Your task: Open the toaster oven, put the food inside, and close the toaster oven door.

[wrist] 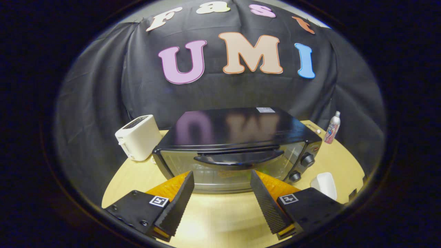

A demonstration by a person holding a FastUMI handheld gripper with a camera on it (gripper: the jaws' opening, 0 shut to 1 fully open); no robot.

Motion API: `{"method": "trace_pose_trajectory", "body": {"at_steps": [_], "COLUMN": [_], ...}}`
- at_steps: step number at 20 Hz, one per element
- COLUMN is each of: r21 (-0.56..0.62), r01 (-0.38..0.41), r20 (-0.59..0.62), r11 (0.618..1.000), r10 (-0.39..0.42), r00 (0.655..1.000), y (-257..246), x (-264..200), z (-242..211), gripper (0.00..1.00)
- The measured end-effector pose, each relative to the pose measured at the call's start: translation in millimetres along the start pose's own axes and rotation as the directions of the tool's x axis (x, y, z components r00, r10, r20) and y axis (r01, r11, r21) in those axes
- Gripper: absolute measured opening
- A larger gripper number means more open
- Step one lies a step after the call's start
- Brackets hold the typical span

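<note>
Gripper view: gripper (222, 177) released, empty, over pale wooden worktop (220, 213); curved black door handle (237, 159) of black glass-fronted toaster oven (237, 127) dead ahead, just beyond fingertips, long axis crosswise.

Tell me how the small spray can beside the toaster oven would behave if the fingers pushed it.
The spray can stands tall on a narrow base, so it would probably tip. Being round, it may then roll on the table.

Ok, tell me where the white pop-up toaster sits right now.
The white pop-up toaster stands on the round wooden table, close beside the black toaster oven, on its side away from the control knobs, beyond the open gripper.
</note>
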State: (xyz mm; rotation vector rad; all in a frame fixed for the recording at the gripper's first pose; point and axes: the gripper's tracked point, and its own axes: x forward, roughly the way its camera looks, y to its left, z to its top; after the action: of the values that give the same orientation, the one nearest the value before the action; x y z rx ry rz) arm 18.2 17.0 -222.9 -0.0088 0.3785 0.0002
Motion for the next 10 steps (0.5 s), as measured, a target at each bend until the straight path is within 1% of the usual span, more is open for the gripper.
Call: {"method": "trace_pose_trajectory", "body": {"at_steps": [4, 6, 8, 10], "r21": [-0.048, -0.074, -0.097, -0.09], "r01": [0.014, -0.004, -0.013, -0.022], "r20": [0.075, 0.099, 0.148, 0.191], "r11": [0.999, 0.997, 0.995, 0.996], "r10": [-0.011, 0.011, 0.027, 0.039], "r00": [0.997, 0.995, 0.989, 0.981], "y": [-7.5, -3.6, -2.0, -1.4], "x": [-30.4, -46.4, -62.3, -77.2], "z": [48.3, 73.4, 101.3, 125.8], "gripper": [1.0, 1.0, 1.0, 1.0]}}
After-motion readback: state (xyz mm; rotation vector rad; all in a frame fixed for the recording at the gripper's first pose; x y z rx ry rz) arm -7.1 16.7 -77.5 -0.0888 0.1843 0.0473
